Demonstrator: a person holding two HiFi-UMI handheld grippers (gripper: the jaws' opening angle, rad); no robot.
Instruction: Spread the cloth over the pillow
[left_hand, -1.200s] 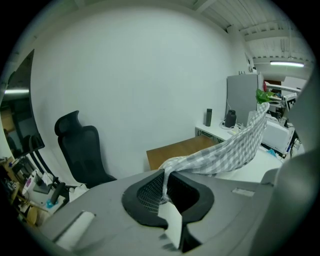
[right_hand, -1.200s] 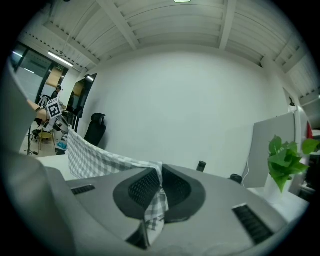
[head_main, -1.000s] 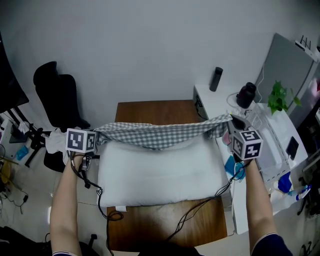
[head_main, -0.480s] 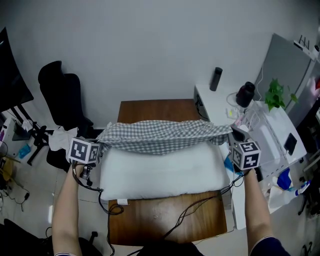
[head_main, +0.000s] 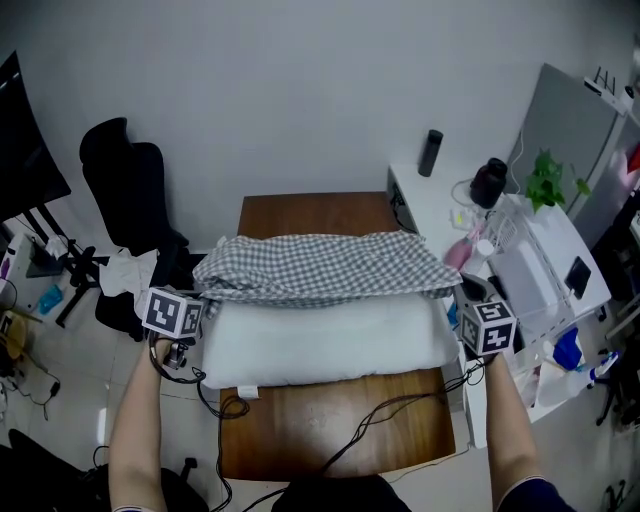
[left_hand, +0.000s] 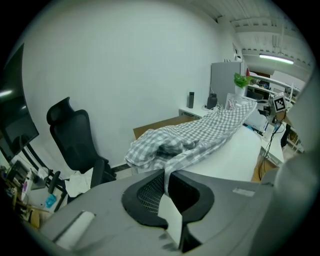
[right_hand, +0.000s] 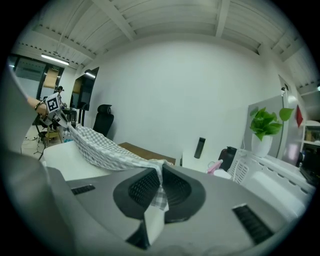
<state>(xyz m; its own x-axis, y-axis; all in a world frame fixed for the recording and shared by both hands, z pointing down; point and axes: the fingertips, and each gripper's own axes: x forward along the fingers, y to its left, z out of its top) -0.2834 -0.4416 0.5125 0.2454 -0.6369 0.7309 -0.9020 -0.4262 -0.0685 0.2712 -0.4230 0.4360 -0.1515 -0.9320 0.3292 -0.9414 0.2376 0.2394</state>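
1. I counted one checked cloth (head_main: 320, 265), one white pillow (head_main: 330, 345), one wooden table (head_main: 330, 425) and two grippers.
2. The left gripper (left_hand: 166, 174) was clenched on the cloth's left corner, the fabric running straight out from between its jaws; the right gripper (right_hand: 160, 174) was clamped on the right corner likewise.
3. The cloth lay bunched along the far half of the pillow; the near half showed bare; each gripper sat just beside one end of the pillow.
4. A black office chair (head_main: 130, 190) stood off the table's left; a white side desk (head_main: 425, 200) with a dark bottle (head_main: 430, 152) and a plant (head_main: 548, 185) stood just beside its right; cables (head_main: 385, 425) trailed over the near tabletop.
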